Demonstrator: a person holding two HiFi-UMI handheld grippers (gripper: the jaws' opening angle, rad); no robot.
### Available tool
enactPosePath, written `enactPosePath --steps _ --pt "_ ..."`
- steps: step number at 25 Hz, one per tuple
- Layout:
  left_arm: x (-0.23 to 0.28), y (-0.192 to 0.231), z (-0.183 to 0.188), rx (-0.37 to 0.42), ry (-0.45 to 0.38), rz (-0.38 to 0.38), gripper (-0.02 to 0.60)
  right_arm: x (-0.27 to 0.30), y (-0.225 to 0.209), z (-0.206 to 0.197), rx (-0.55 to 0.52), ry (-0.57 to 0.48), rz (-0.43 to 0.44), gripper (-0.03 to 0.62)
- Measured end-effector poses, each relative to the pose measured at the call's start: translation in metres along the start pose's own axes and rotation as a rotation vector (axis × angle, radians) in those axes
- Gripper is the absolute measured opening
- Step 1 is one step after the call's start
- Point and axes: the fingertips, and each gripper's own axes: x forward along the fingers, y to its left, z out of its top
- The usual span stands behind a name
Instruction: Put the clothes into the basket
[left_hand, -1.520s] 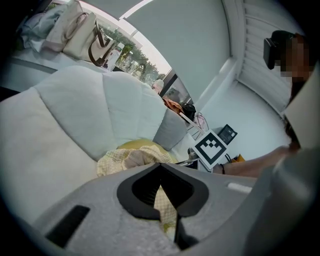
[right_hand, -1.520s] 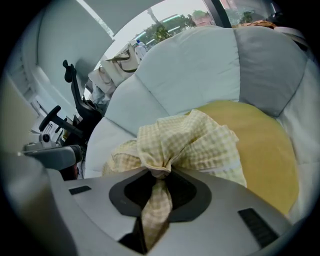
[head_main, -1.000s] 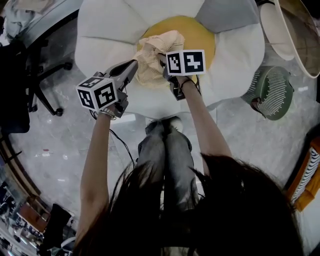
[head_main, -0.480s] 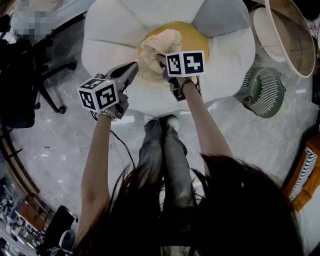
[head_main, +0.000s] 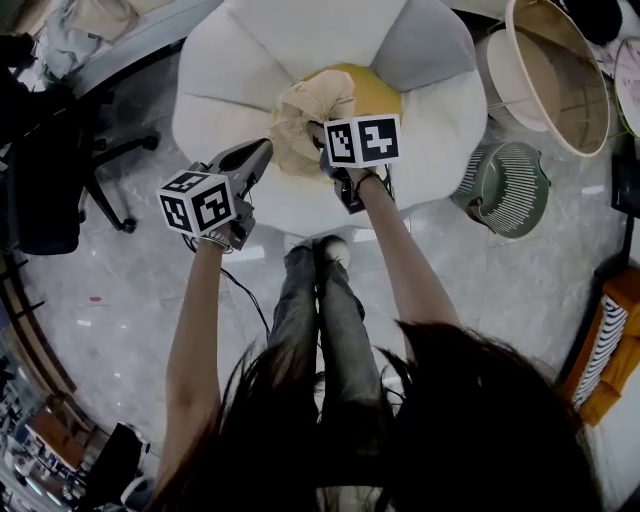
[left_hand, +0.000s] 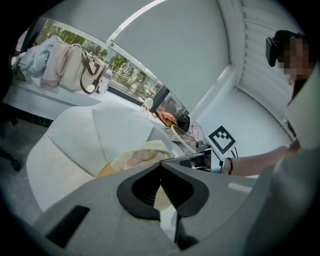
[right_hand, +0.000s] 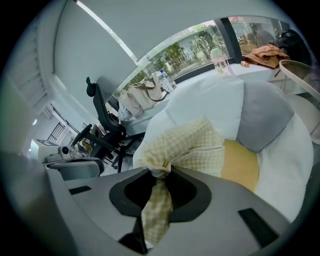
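L gripper (left_hand: 160, 164) fingers clamped on checked cloth (head_main: 303, 112); R gripper (right_hand: 162, 172) fingers clamped too.

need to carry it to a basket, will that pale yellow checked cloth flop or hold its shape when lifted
Probably floppy: the pale yellow checked cloth hangs bunched and creased between the left gripper and the right gripper. Likely light, since thin folds pinch flat in both. Loose ends may droop.

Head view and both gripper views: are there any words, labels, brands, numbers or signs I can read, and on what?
No readable text in any view.
Left marker cube and right marker cube: black-and-white square codes only, no letters or digits.
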Motion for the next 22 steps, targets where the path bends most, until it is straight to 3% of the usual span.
enactPosePath --steps 22 --pt "-0.063 -0.094 0.079 -0.021 -0.137 -0.012 0.011 -0.120 0.068 0.062 -0.026 -0.092 0.006 0.074"
